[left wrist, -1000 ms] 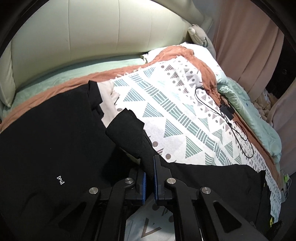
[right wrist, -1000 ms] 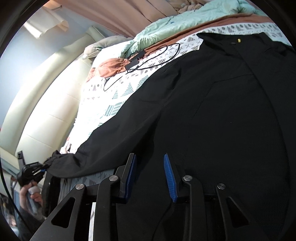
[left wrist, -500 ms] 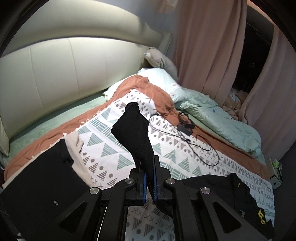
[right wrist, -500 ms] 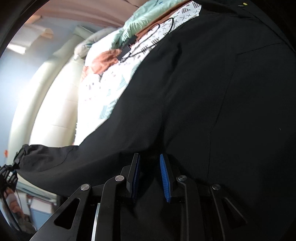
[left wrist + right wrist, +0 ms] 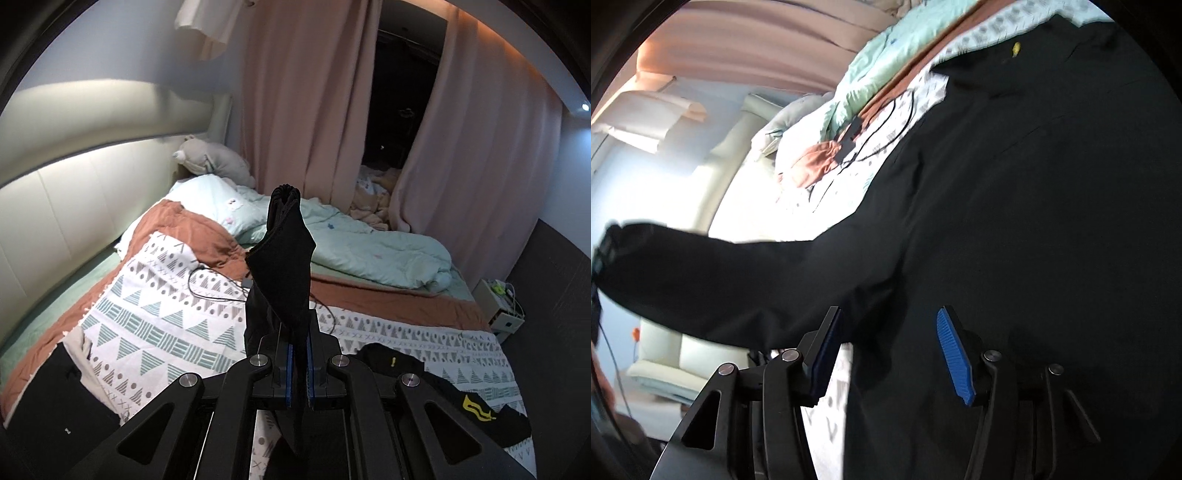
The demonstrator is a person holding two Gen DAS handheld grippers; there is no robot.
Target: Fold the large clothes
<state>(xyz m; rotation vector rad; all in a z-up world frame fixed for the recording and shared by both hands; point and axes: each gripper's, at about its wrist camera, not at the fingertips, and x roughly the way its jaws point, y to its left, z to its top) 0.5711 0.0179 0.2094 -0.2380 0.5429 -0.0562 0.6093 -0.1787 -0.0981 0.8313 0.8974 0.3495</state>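
black jacket (image 5: 1034, 221): spread on bed, sleeve (image 5: 284, 266) raised | left gripper (image 5: 299, 373) pinching sleeve | right gripper (image 5: 886, 354) jaws just opening, spread, nothing gripped | patterned blanket (image 5: 166, 317), pink curtains (image 5: 306, 92) far

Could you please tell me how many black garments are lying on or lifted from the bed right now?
2. A black jacket lies at the near right, its sleeve clamped in the left gripper; another black garment lies at the near left. Others may be hidden.
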